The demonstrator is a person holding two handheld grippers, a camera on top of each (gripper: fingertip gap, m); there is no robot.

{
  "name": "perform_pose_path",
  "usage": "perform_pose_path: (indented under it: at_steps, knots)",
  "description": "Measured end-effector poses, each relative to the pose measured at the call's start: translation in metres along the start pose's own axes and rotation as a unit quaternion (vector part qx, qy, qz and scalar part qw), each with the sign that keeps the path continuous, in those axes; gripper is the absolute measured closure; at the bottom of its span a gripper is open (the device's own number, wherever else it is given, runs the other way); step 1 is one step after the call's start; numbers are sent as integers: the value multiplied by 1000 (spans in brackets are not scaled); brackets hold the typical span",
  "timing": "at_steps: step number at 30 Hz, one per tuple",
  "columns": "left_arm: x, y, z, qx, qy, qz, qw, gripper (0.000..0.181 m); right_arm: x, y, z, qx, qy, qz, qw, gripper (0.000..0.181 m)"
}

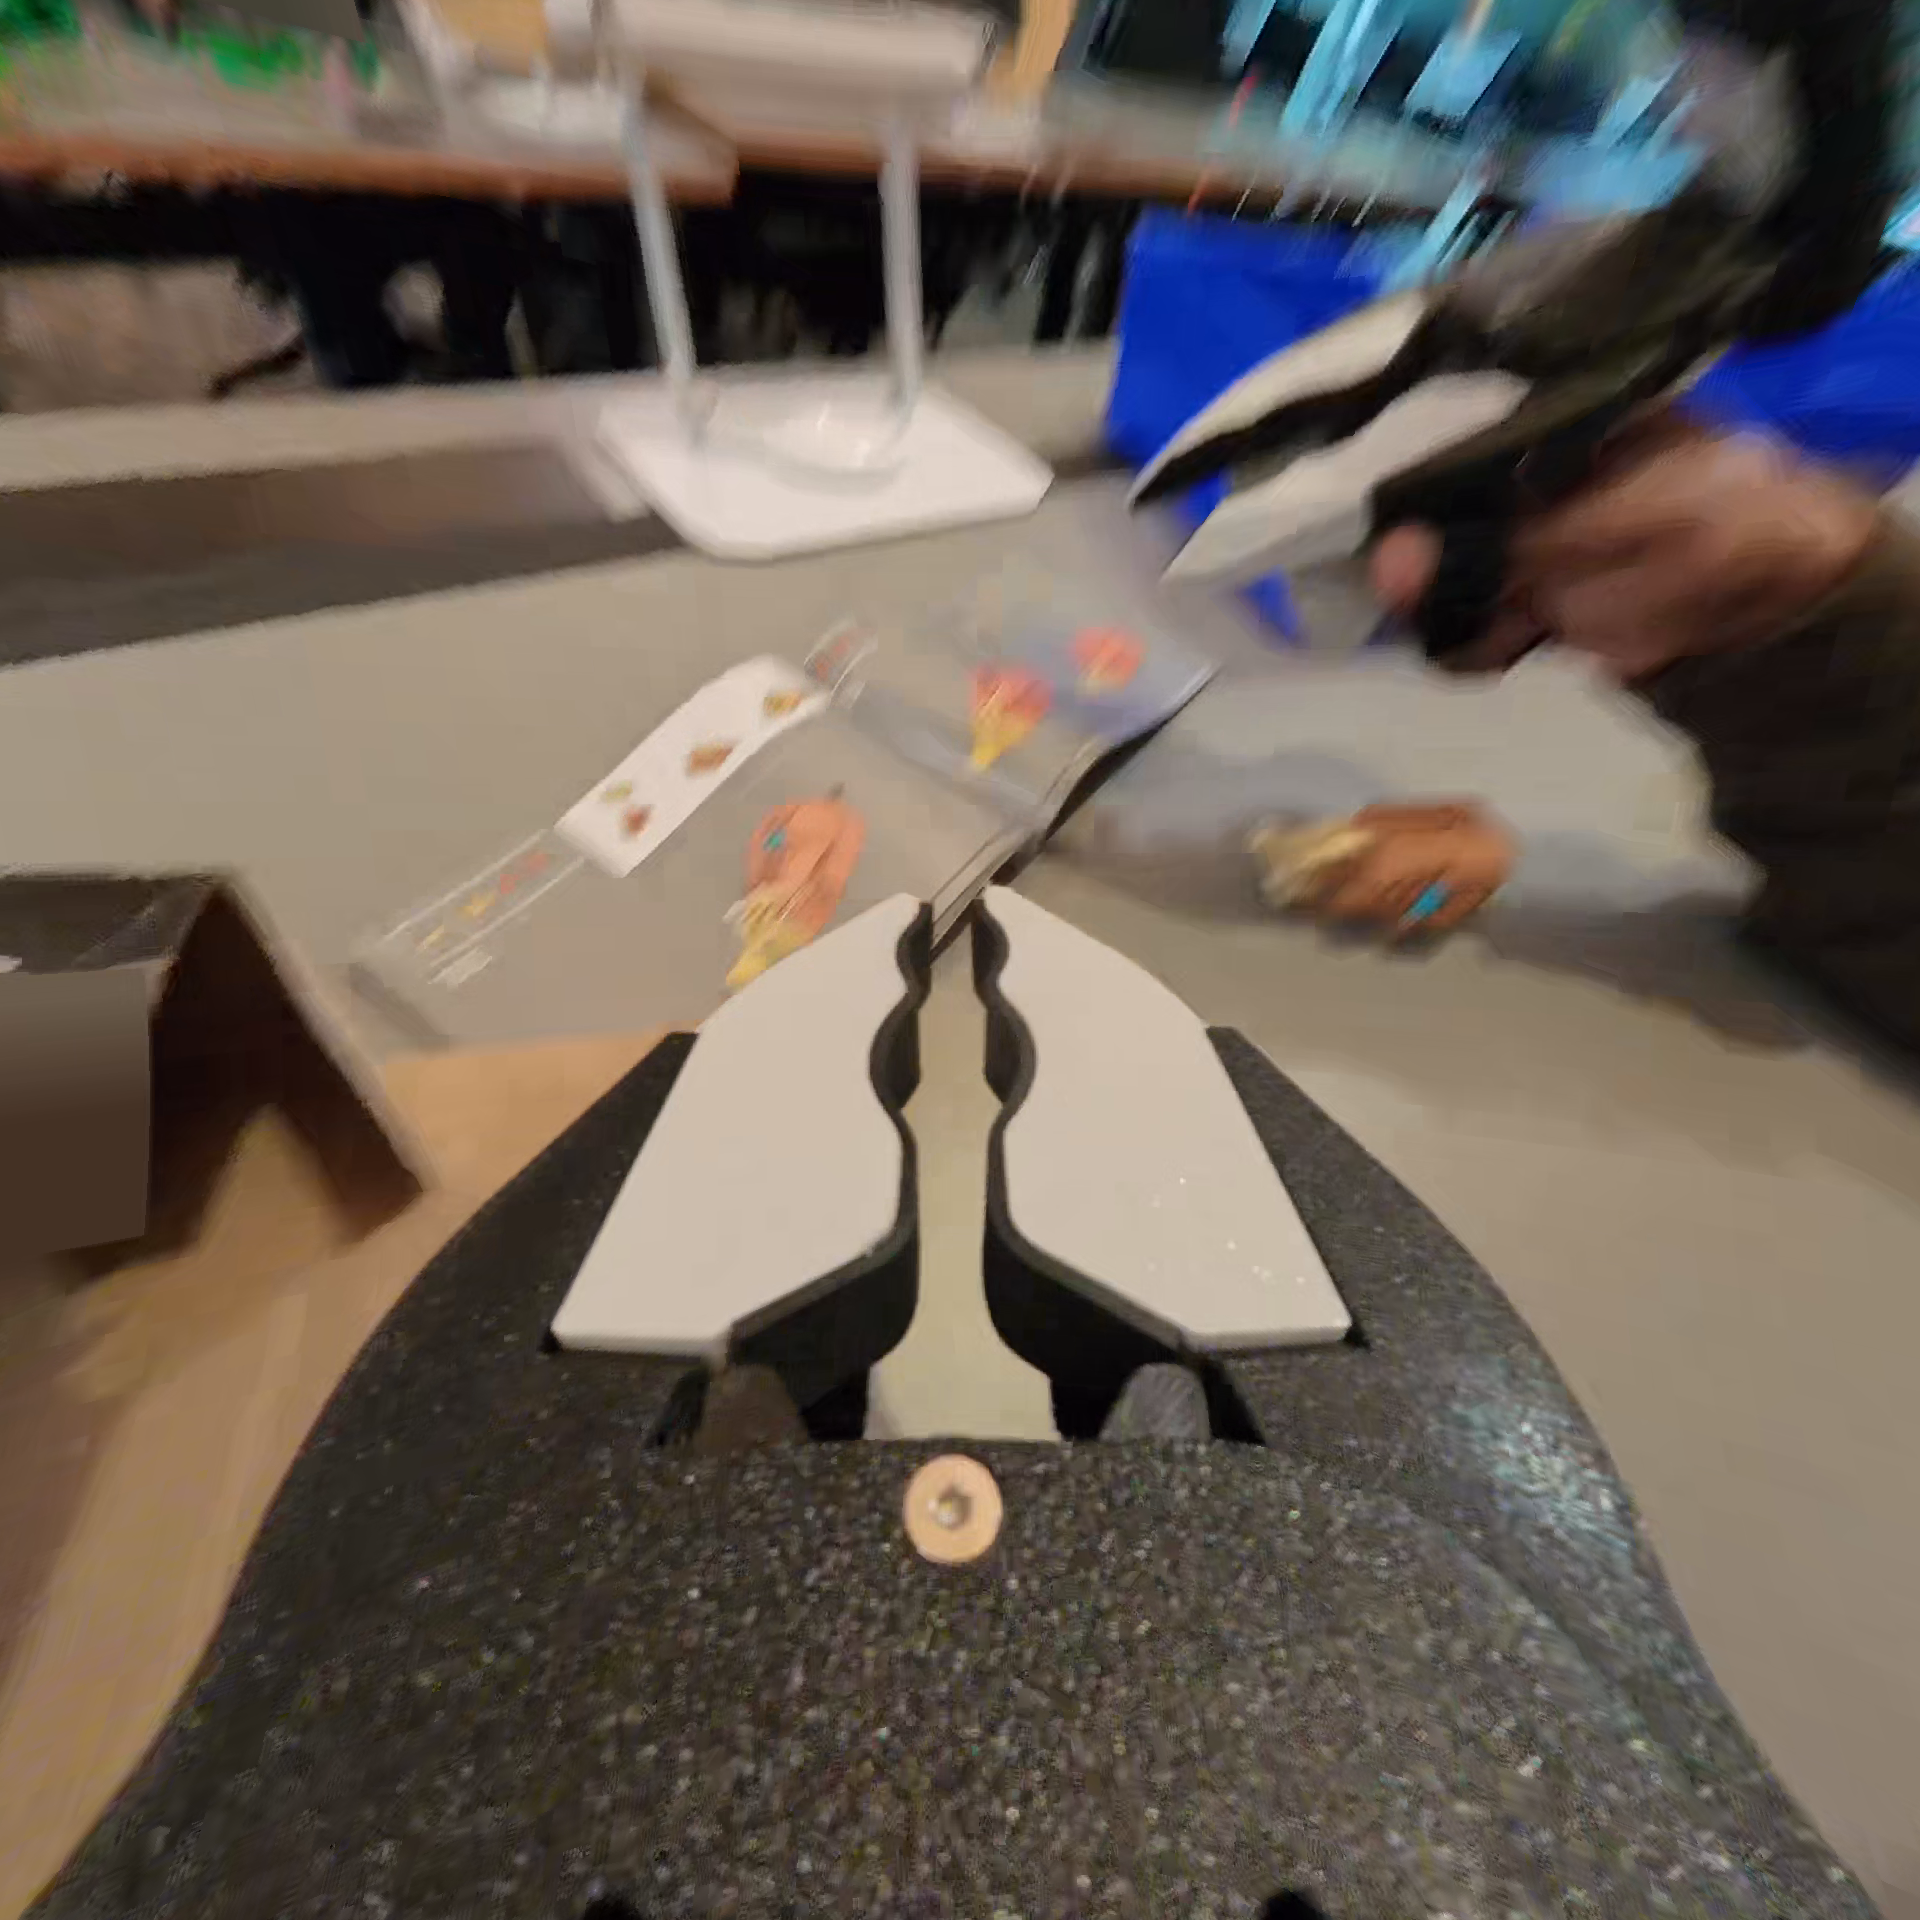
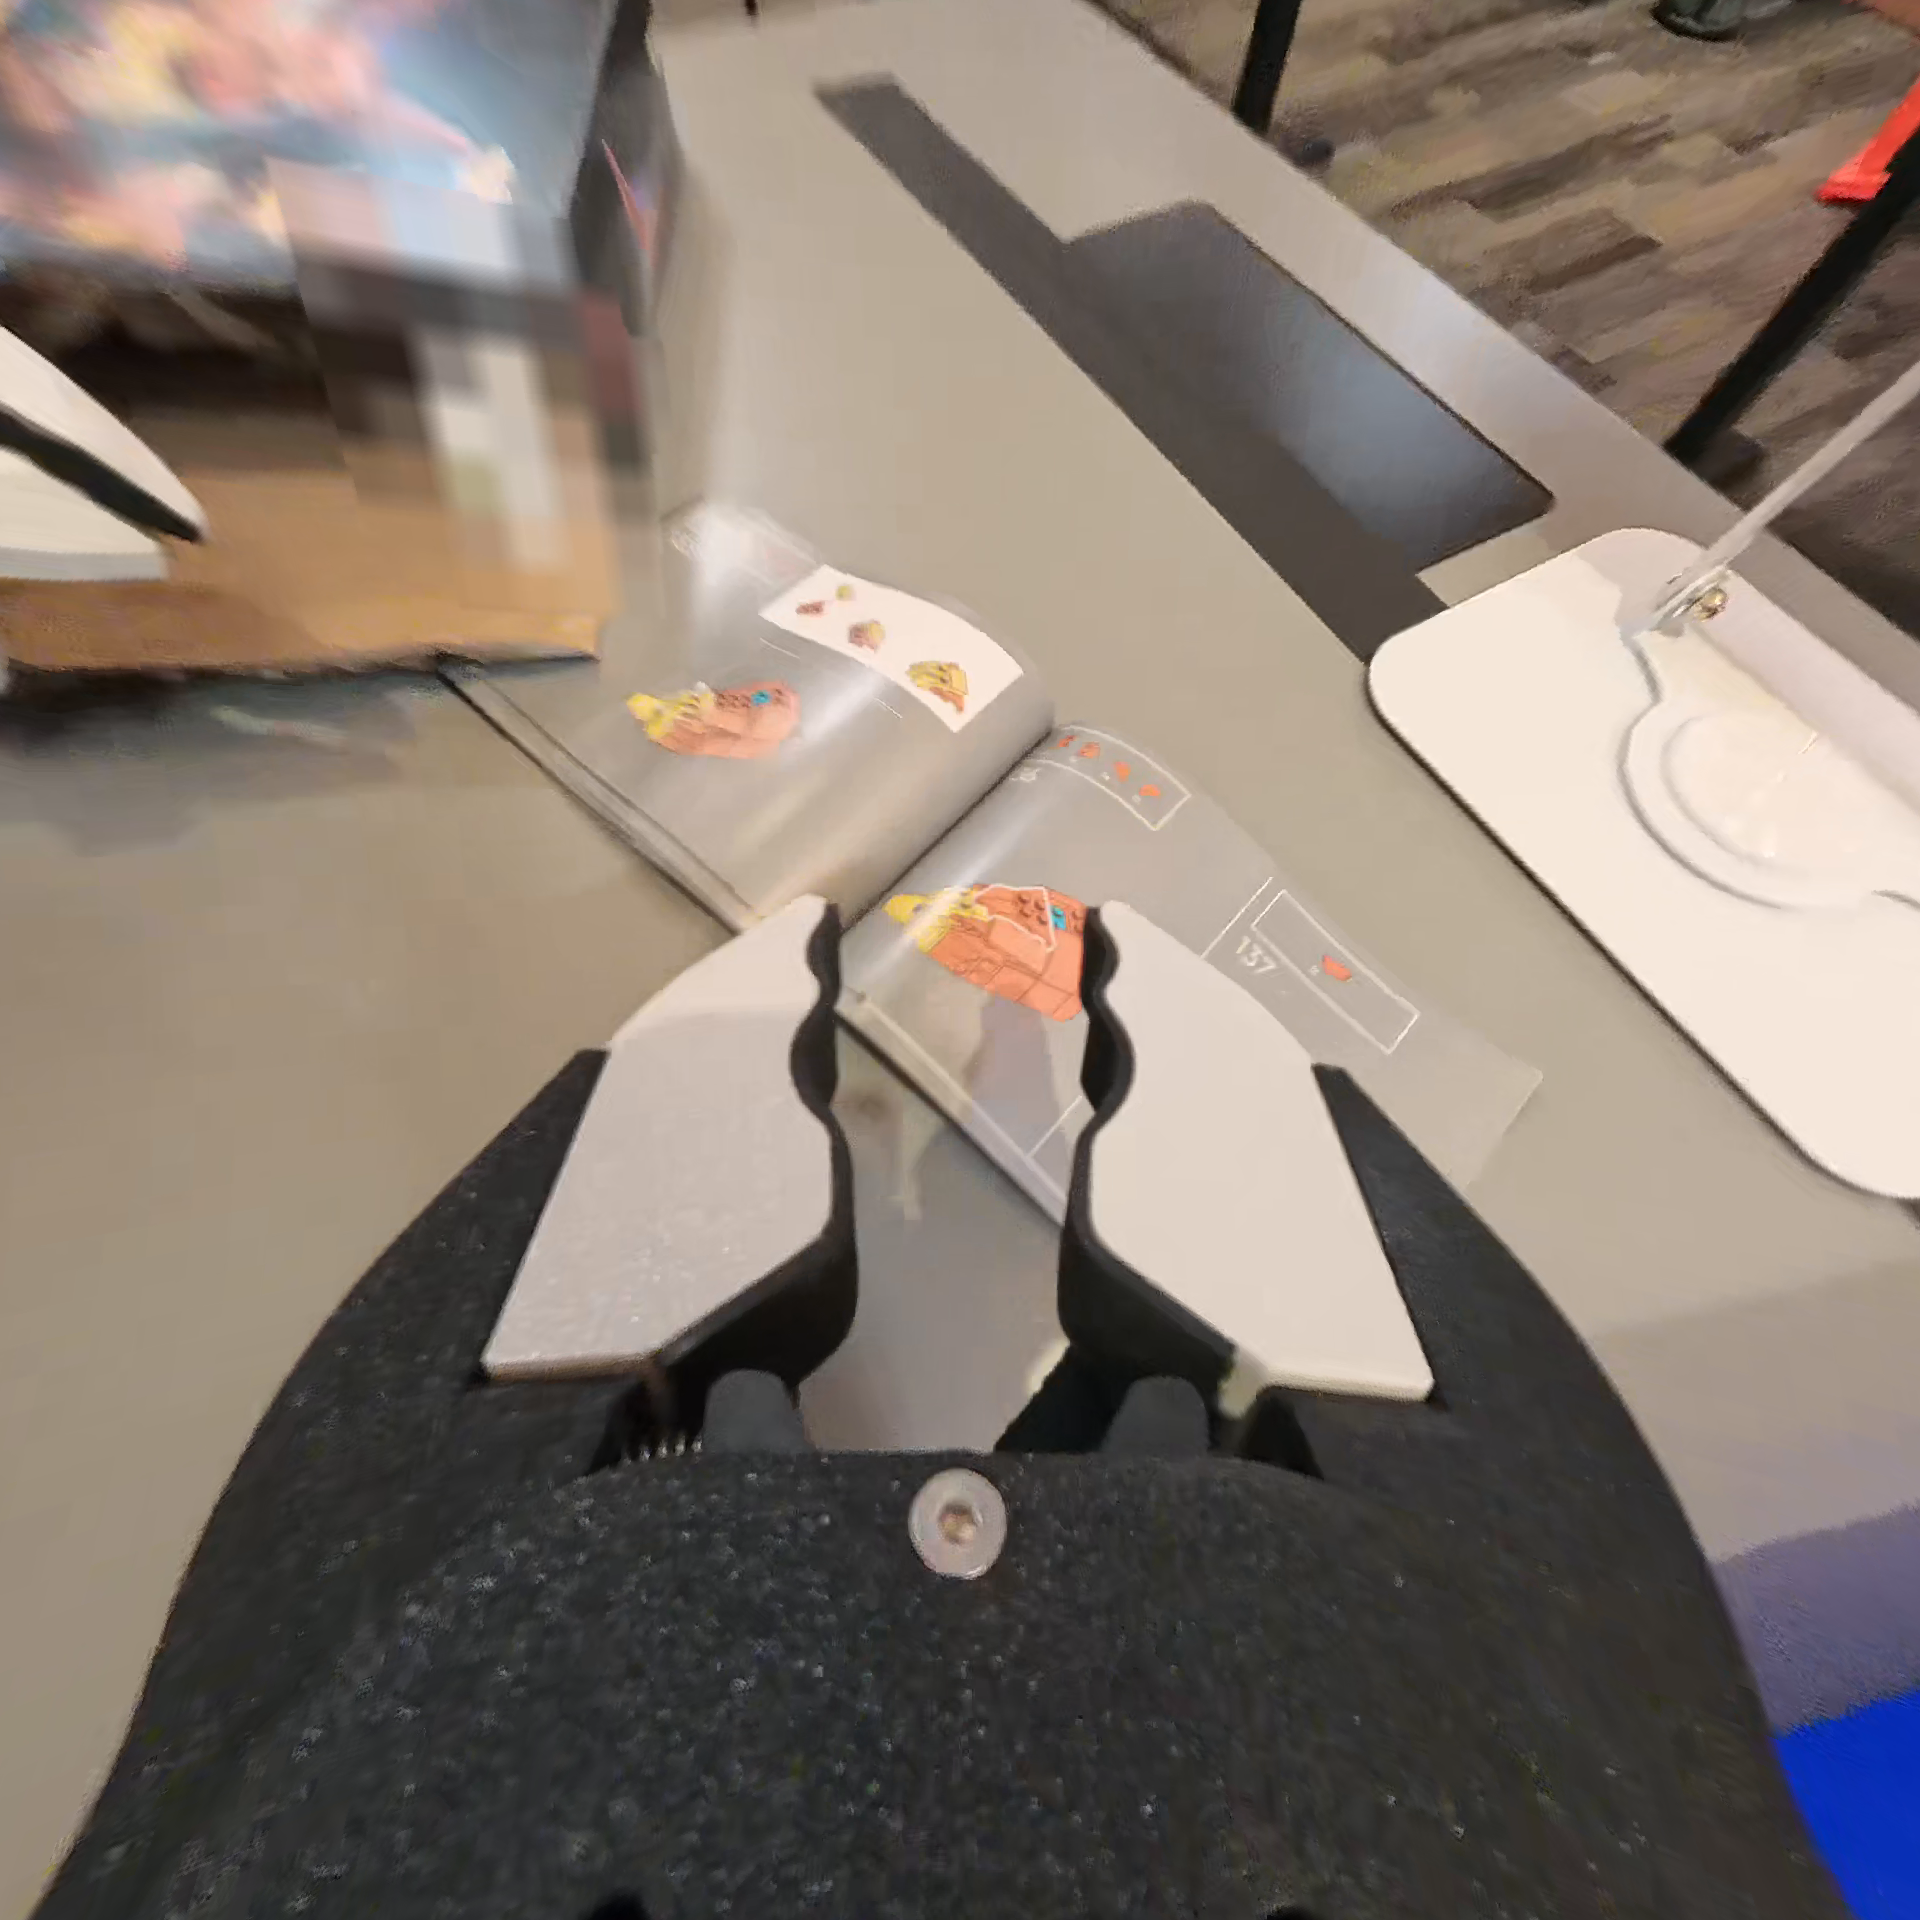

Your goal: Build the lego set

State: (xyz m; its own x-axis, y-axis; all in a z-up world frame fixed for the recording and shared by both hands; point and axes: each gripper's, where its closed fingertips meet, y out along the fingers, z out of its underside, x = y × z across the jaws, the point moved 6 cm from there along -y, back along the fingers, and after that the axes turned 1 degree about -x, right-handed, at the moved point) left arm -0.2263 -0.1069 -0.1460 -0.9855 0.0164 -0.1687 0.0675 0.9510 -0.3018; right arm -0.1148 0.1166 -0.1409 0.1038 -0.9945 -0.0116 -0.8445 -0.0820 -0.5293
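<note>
At the bottom of the left wrist view, the left gripper has its jaws nearly together, and a thin dark edge of the instruction booklet stands between the tips; whether it is truly pinched is hard to tell through the blur. Just beyond, the booklet lies open on the grey desk, with pictures of an orange and yellow model on its pages. To the right of the booklet, in the middle right of the frame, the orange lego model rests on the desk. Above it, at the upper right, a hand holds the right gripper.

At the bottom of the right wrist view, the right gripper has its jaws apart, with nothing between them, over the near page of the booklet. A cardboard box is at the left, and a white stand base at the right. Farther, at the upper left, stands the blurred set box
</note>
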Motion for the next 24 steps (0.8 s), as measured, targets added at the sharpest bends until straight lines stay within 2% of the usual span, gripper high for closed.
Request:
perform_pose_path:
  at_steps: [1, 4, 6, 11, 13, 18, 20, 24]
  knots:
    - [-8, 4, -4, -50, -17, 30, 998, 179, 1, -9, 1, -20, 15, -14, 1000, 142]
    - [-29, 13, -16, -184, -75, 100, 975, 181, 11, -34, 5, -86, 64, -63, 992, 157]
    - [-39, 19, -23, -269, -128, 128, 946, 181, 22, -45, 9, -121, 93, -82, 985, 166]
    - [-48, 34, -34, -427, -322, 179, 826, 181, 55, -53, 15, -175, 157, -82, 969, 179]
    - [-53, 43, -35, -452, -351, 160, 804, 181, 72, -53, 14, -206, 185, -107, 955, 180]
    - [-78, 59, -36, -473, -397, 139, 774, 181, 118, -48, 12, -250, 231, -226, 913, 172]
    - [-85, 65, -35, -456, -406, 133, 780, 181, 129, -46, 14, -251, 243, -258, 901, 168]
    - [-86, 61, -37, -450, -399, 126, 789, 181, 130, -49, 20, -266, 260, -266, 889, 167]
